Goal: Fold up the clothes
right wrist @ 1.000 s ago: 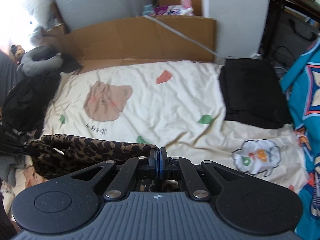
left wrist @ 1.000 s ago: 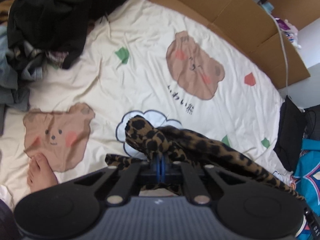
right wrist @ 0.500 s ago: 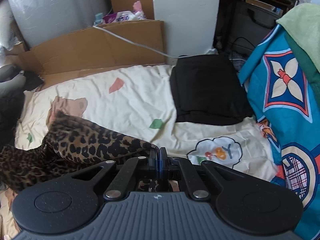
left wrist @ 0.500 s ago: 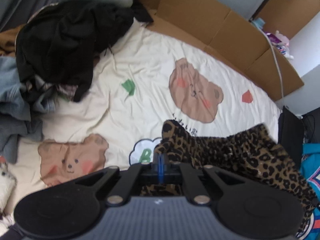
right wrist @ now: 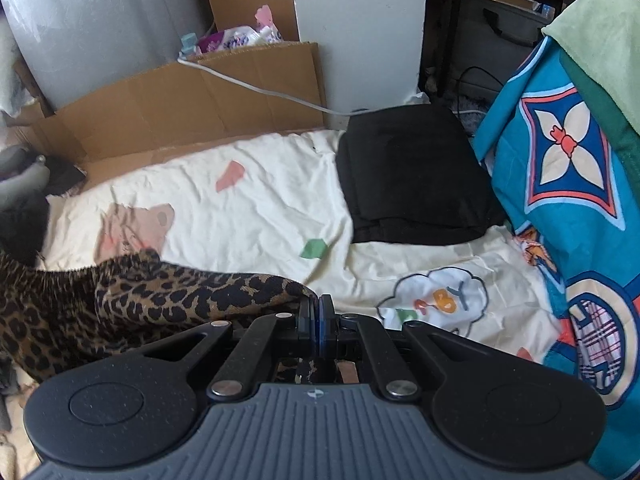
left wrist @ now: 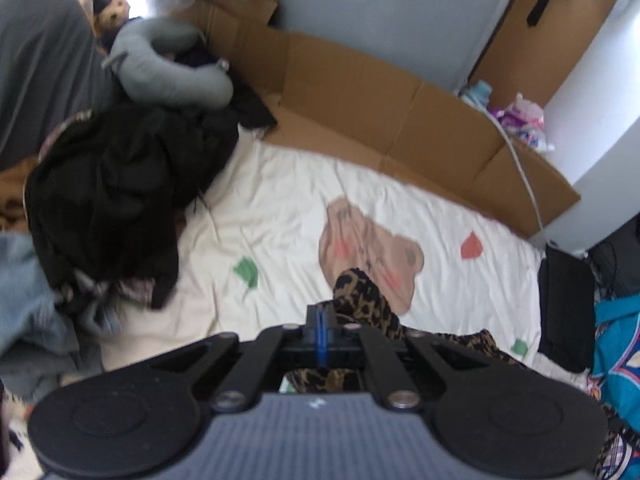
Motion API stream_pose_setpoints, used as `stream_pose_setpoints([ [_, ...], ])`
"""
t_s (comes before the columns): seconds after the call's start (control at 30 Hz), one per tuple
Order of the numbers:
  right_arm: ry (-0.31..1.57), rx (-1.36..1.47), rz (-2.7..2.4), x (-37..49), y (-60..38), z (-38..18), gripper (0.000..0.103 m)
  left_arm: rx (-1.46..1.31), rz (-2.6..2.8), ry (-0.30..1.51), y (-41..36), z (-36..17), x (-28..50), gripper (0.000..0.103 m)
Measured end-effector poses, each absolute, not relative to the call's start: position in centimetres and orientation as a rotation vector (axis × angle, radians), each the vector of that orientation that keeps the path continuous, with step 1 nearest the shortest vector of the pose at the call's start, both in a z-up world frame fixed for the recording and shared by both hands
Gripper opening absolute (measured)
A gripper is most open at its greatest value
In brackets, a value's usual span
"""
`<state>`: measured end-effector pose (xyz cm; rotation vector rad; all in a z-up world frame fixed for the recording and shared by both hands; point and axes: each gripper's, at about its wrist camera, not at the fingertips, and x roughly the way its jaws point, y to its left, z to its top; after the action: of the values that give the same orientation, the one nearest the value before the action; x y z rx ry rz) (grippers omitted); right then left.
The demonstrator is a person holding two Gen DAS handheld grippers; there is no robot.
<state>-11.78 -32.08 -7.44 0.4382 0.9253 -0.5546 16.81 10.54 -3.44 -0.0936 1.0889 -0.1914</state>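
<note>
Right at the tips, the left gripper (left wrist: 321, 322) has its jaws pressed together on a bunched edge of the leopard-print garment (left wrist: 362, 300), which rises just above the tips and trails off to the right below the gripper. Likewise the right gripper (right wrist: 316, 312) pinches another edge of the same leopard-print garment (right wrist: 168, 296), its jaws closed with cloth caught between them; from there the fabric stretches away to the left as a taut band with a wider part hanging beneath. Under both lies the cream bedsheet (left wrist: 280, 216), printed with a brown bear (left wrist: 368, 240), small green and red shapes, and a cloud motif (right wrist: 436, 296). Farther left in the left wrist view sits a heap of dark clothes (left wrist: 112, 200) with a grey neck pillow (left wrist: 168, 68) behind it. A folded black garment (right wrist: 412, 176) rests on the sheet's far right side, beside a blue patterned blanket (right wrist: 568, 168). Flattened cardboard (right wrist: 180, 108) lines the sheet's far edge, with a white cable (right wrist: 256, 88) draped over it.
</note>
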Motion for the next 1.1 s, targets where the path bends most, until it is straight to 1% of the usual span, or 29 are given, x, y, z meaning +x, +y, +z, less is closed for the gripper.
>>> stream_pose_setpoints([
  [0.2,0.873,0.41,-0.564,-11.0,-31.6,-6.7,0.0,-0.082,-0.198,0.998,11.0,-1.8,19.2,0.0],
  [0.33,0.92,0.394,-0.585,-9.6,-31.7,-7.2,0.003,-0.048,-0.187,1.039,10.3,-3.1,20.3,0.003],
  [0.43,0.968,0.389,-0.593,-8.8,-31.7,-7.8,0.005,-0.017,-0.185,1.067,10.1,-4.2,20.3,0.008],
  [0.53,0.987,0.416,-0.563,-8.3,-31.6,-7.8,0.017,-0.018,-0.18,1.1,10.3,-4.5,20.4,0.009],
  [0.57,0.992,0.427,-0.55,-8.2,-31.6,-7.6,0.025,-0.022,-0.182,1.098,10.5,-4.1,20.5,0.009],
  [0.63,0.999,0.424,-0.514,-7.6,-31.4,-6.8,0.03,-0.029,-0.186,1.095,10.8,-3.3,20.6,0.011],
  [0.67,1.001,0.407,-0.488,-7.1,-31.3,-6.0,0.032,-0.034,-0.189,1.092,10.9,-2.8,20.7,0.016],
  [0.7,1.002,0.389,-0.462,-6.6,-31.2,-5.2,0.033,-0.028,-0.199,1.087,11.0,-2.1,20.9,0.024],
  [0.73,1.002,0.372,-0.437,-6.2,-31.2,-4.4,0.035,-0.021,-0.21,1.081,11.1,-1.5,21.0,0.028],
  [0.77,1.003,0.354,-0.411,-5.7,-31.1,-3.6,0.04,-0.002,-0.221,1.074,11.0,-0.8,21.2,0.034],
  [0.8,1.004,0.337,-0.385,-5.2,-31.0,-2.8,0.041,0.014,-0.231,1.066,11.0,-0.1,21.3,0.038],
  [0.93,1.005,0.271,-0.279,-3.2,-31.1,0.1,0.048,0.04,-0.264,1.052,10.9,1.8,22.1,0.042],
  [1.03,0.998,0.231,-0.196,-1.8,-31.3,1.1,0.049,0.063,-0.282,1.056,10.1,2.0,23.3,0.045],
  [1.1,0.988,0.21,-0.155,-0.8,-31.4,1.3,0.05,0.077,-0.292,1.056,9.5,1.7,23.9,0.05],
])
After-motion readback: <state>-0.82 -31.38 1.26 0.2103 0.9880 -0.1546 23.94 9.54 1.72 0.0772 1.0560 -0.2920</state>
